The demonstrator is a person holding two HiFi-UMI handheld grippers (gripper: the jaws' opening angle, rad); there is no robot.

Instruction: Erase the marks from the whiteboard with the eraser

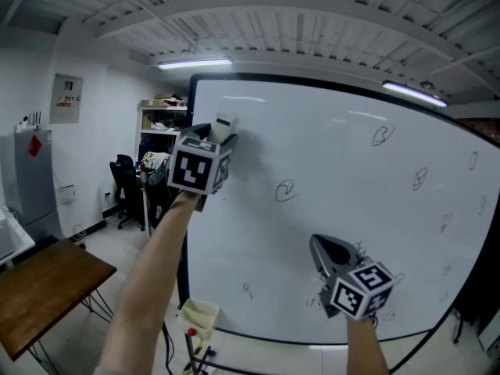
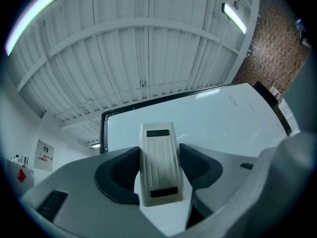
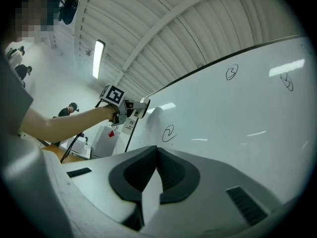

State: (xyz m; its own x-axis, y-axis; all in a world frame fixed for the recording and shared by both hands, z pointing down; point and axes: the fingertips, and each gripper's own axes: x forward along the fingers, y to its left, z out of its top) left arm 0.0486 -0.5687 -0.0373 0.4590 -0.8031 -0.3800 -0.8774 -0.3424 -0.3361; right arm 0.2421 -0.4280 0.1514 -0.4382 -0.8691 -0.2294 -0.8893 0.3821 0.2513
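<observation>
Beside looped scribbles (image 1: 285,191) on the whiteboard (image 1: 344,233), left tongs (image 2: 159,155) clamp the eraser (image 2: 159,175).

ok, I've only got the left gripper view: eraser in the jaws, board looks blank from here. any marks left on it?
Observer: Yes. The head view shows a swirl mark mid-board, below and right of the eraser.
Operator: just that one?
Observer: No. There are more toward the right edge of the whiteboard, such as a loop mark up high and a scribble below it.
Operator: right gripper doing anything?
Observer: The right gripper has its jaws together with nothing between them. It is low in front of the board.
</observation>
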